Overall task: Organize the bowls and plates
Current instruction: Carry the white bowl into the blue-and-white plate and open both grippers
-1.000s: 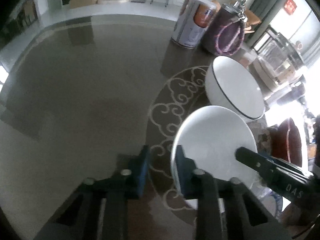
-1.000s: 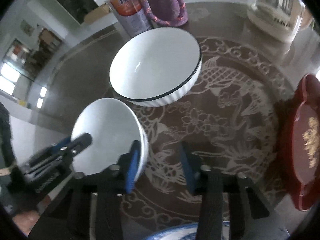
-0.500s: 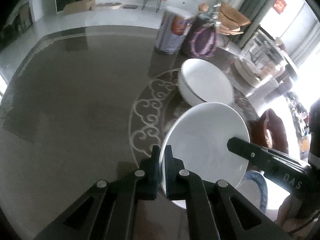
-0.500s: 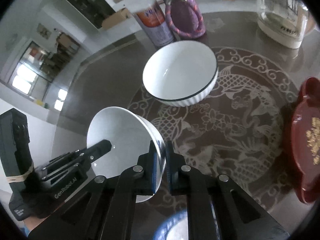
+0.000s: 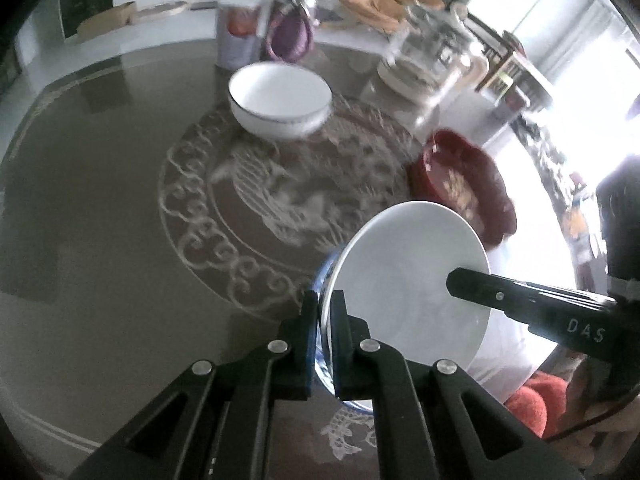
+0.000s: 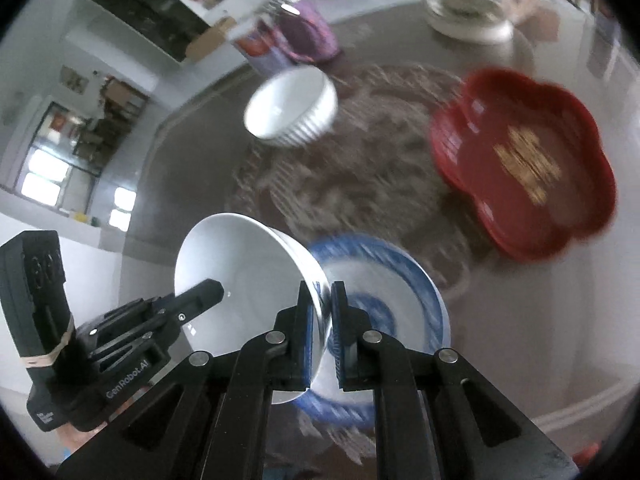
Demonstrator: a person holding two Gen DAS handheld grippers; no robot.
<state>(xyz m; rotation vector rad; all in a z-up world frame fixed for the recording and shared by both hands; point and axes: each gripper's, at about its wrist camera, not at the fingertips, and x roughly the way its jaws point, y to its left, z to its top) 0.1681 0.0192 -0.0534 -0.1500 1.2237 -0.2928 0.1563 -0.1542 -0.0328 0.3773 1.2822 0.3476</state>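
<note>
A small white bowl is held in the air by both grippers. My left gripper is shut on its near rim, and my right gripper is shut on the opposite rim of the same bowl. The bowl is tilted above a blue-and-white patterned bowl that stands on the table near me; only its blue edge shows in the left wrist view. A larger white bowl with a dark rim line stands farther back on the table; it also shows in the right wrist view.
A red flower-shaped tray lies to the right of the bowls; it also shows in the left wrist view. A tin can, a purple bag and a glass kettle stand at the back of the patterned round table.
Both grippers closed on the small white bowl's rim, then lifted it and carried it back toward me, over the blue-and-white bowl. The large white bowl stayed put.
</note>
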